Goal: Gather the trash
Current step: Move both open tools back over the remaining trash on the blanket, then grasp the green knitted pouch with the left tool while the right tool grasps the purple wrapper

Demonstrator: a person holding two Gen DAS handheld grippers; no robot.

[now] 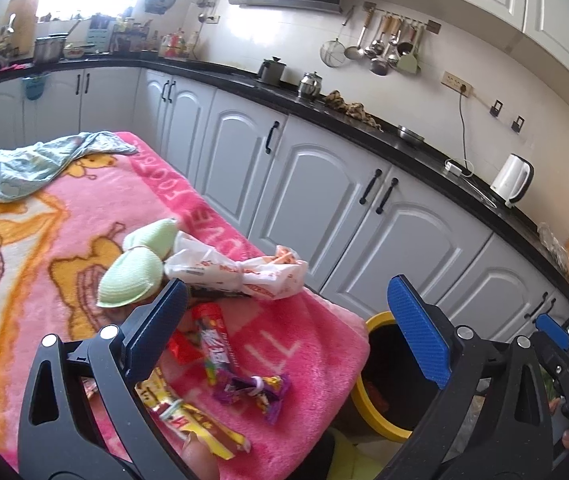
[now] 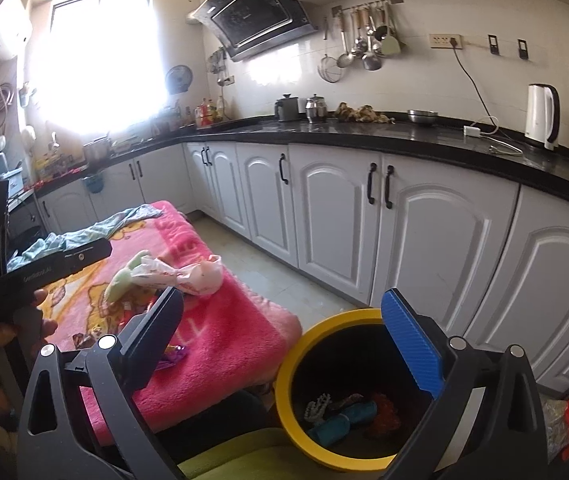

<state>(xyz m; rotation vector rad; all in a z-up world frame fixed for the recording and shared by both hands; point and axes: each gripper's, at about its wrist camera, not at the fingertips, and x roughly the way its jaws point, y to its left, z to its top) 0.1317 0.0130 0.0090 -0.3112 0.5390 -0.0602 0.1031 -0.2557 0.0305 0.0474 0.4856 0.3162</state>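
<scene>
Several wrappers lie on the pink blanket [image 1: 316,344]: a crumpled white bag with orange print [image 1: 236,272], a red tube wrapper [image 1: 214,344], a purple wrapper [image 1: 256,390] and a yellow one [image 1: 188,420]. My left gripper [image 1: 290,320] hangs open above them, its jaws wide apart and holding nothing. Off the blanket's corner stands a black bin with a yellow rim [image 2: 296,344], with a blue item [image 2: 344,420] and red scraps [image 2: 384,416] inside. My right gripper [image 2: 284,336] is open over the bin, nothing between its fingers. The white bag [image 2: 180,276] also shows in the right wrist view.
Two pale green pads [image 1: 136,276] lie beside the white bag, and a teal cloth [image 1: 24,168] is bunched at the blanket's far end. White cabinets [image 2: 424,240] under a black counter [image 2: 404,136] run along the right, with a strip of floor [image 2: 268,276] between them and the blanket.
</scene>
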